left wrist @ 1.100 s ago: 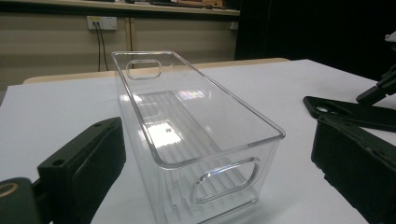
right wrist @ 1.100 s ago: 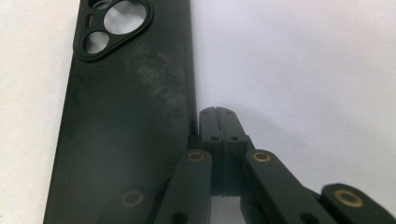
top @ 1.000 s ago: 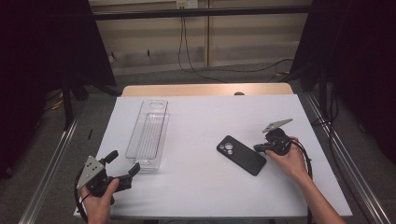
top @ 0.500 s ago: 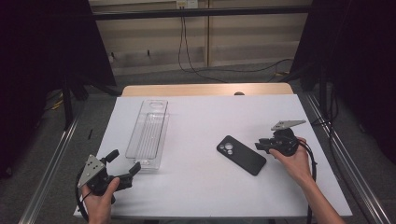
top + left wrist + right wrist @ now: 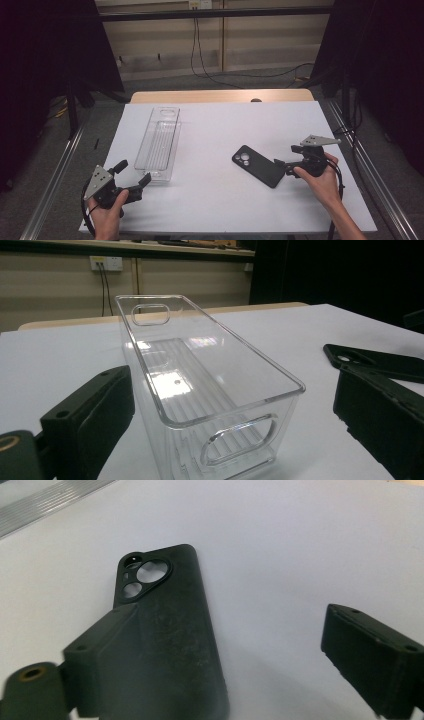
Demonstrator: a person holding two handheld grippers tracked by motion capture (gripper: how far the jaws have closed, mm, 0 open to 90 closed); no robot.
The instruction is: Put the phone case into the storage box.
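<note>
Black phone case point(image 5: 257, 166) lies flat on the tabletop point(image 5: 220, 125) just ahead of the right gripper point(image 5: 284, 165), its long axis toward the just-opened, empty jaws.

A white table point(image 5: 215, 125) sits on a pale wooden top whose far edge point(image 5: 220, 95) shows beyond it. Metal rails point(image 5: 50, 180) run along both sides. On the beige back wall a socket point(image 5: 195, 4) feeds black cables point(image 5: 200, 45) trailing down to the grey floor point(image 5: 240, 82).
</note>
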